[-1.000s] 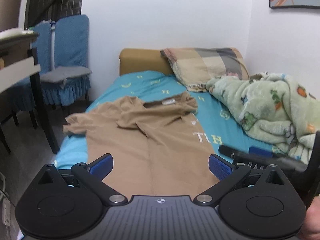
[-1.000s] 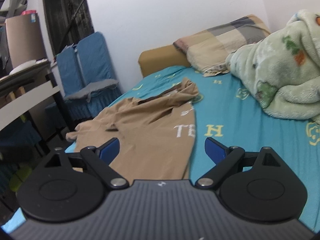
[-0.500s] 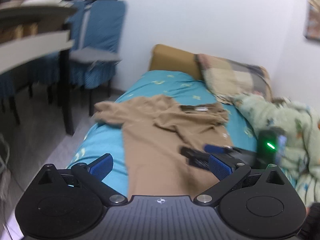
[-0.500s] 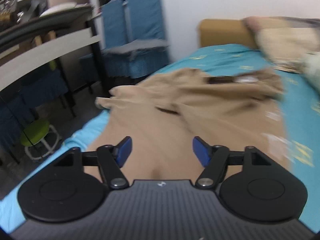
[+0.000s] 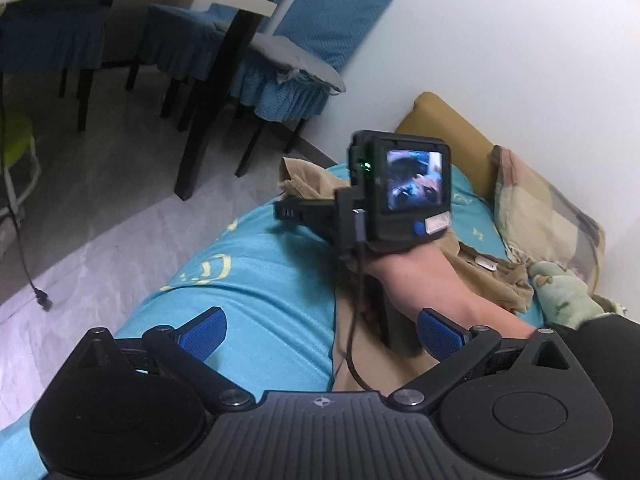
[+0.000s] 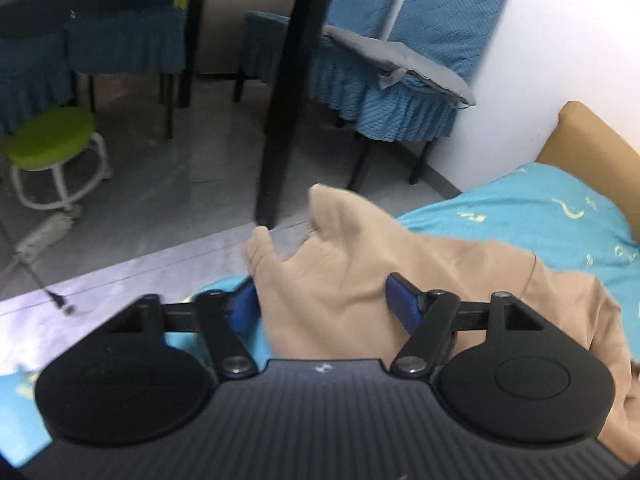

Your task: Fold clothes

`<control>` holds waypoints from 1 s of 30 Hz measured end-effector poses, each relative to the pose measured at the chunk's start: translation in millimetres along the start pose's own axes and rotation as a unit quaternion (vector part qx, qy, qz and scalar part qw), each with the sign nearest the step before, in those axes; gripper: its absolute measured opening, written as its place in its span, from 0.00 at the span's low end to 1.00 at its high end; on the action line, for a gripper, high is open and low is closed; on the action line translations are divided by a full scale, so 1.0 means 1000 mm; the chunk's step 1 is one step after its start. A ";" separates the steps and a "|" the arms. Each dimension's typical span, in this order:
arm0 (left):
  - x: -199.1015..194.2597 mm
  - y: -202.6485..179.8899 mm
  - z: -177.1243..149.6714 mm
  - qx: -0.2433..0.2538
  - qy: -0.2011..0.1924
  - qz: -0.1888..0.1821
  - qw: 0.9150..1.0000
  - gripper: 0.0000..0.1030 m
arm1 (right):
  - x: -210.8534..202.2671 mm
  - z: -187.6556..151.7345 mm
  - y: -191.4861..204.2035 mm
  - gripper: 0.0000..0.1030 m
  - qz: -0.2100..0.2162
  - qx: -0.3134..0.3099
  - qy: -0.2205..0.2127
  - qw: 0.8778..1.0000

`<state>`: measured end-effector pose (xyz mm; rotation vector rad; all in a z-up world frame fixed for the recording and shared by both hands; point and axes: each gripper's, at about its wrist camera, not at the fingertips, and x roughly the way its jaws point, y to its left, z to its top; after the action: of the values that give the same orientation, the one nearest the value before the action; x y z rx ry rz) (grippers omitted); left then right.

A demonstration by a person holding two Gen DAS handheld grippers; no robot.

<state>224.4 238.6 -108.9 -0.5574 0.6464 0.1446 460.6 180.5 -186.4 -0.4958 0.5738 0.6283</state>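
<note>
A tan T-shirt (image 5: 360, 344) lies spread on the teal bedsheet (image 5: 248, 264). My left gripper (image 5: 320, 332) is open and hovers over the sheet at the shirt's left edge, with nothing between its blue pads (image 5: 204, 332). In the left wrist view the right gripper's body (image 5: 400, 192), held by a hand (image 5: 420, 284), reaches over the shirt toward the left sleeve (image 5: 298, 176). In the right wrist view my right gripper (image 6: 324, 304) is open but partly narrowed. The tan sleeve (image 6: 332, 264) lies between its fingers at the bed's edge.
Beside the bed stand a dark table leg (image 6: 284, 120), blue-covered chairs (image 6: 400, 92) and a green stool (image 6: 52, 136). A power strip and cable (image 6: 40, 240) lie on the grey floor. A pillow (image 5: 548, 216) and a green blanket (image 5: 564, 296) sit toward the head of the bed.
Both grippers swung left toward the bed's edge. The right gripper crossed the shirt to the left sleeve, and its fingers narrowed around it. The left gripper stayed wide open.
</note>
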 end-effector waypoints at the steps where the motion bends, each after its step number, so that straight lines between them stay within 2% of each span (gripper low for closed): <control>1: 0.001 0.002 0.001 -0.002 -0.003 0.001 1.000 0.99 | 0.000 0.000 -0.002 0.16 -0.006 0.004 -0.002 1.000; 3: 0.002 0.006 0.001 -0.009 -0.010 0.008 1.000 0.99 | -0.010 0.001 -0.008 0.10 -0.021 0.018 -0.026 0.999; 5: 0.002 0.008 -0.001 -0.020 -0.006 0.007 1.000 0.99 | -0.041 0.001 -0.022 0.09 -0.038 0.054 -0.094 0.993; 8: 0.001 0.004 -0.001 -0.018 -0.006 -0.003 1.000 0.99 | -0.096 -0.003 -0.064 0.08 -0.091 0.150 -0.173 0.969; 10: 0.000 -0.004 -0.004 -0.004 -0.011 -0.007 1.000 0.99 | -0.125 -0.015 -0.097 0.08 -0.139 0.204 -0.200 0.948; 12: 0.000 -0.012 -0.009 0.006 -0.010 -0.012 1.000 0.99 | -0.142 -0.043 -0.134 0.08 -0.190 0.263 -0.197 0.925; 14: 0.003 -0.019 -0.015 0.014 -0.003 -0.018 1.000 0.99 | -0.159 -0.071 -0.170 0.08 -0.239 0.320 -0.191 0.897; 16: 0.007 -0.025 -0.022 0.025 0.008 -0.019 0.999 0.99 | -0.161 -0.109 -0.199 0.08 -0.274 0.365 -0.166 0.874; 17: 0.010 -0.028 -0.026 0.031 0.012 -0.019 0.999 0.99 | -0.159 -0.127 -0.208 0.08 -0.287 0.379 -0.150 0.867; 19: 0.015 -0.035 -0.032 0.044 0.018 -0.020 0.999 0.99 | -0.154 -0.155 -0.221 0.10 -0.299 0.398 -0.117 0.859; 20: 0.017 -0.038 -0.034 0.050 0.020 -0.020 0.998 0.99 | -0.152 -0.168 -0.226 0.10 -0.302 0.406 -0.103 0.856; 21: 0.017 -0.039 -0.035 0.054 0.022 -0.019 0.998 0.99 | -0.153 -0.177 -0.226 0.13 -0.293 0.406 -0.100 0.860; 23: 0.017 -0.041 -0.036 0.061 0.026 -0.018 0.998 0.99 | -0.155 -0.183 -0.228 0.40 -0.259 0.403 -0.084 0.873; 24: 0.017 -0.042 -0.037 0.065 0.028 -0.017 0.997 0.99 | -0.155 -0.185 -0.227 0.70 -0.242 0.402 -0.078 0.879; 25: 0.017 -0.043 -0.038 0.069 0.029 -0.017 0.997 0.99 | -0.161 -0.183 -0.222 0.85 -0.235 0.399 -0.087 0.882; 30: 0.017 -0.048 -0.041 0.087 0.039 -0.013 0.995 0.99 | -0.213 -0.177 -0.191 0.83 -0.199 0.372 -0.101 0.901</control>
<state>230.3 175.3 -124.7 -0.4043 0.7191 0.0406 385.1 -143.3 -133.8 0.1791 0.4522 0.0371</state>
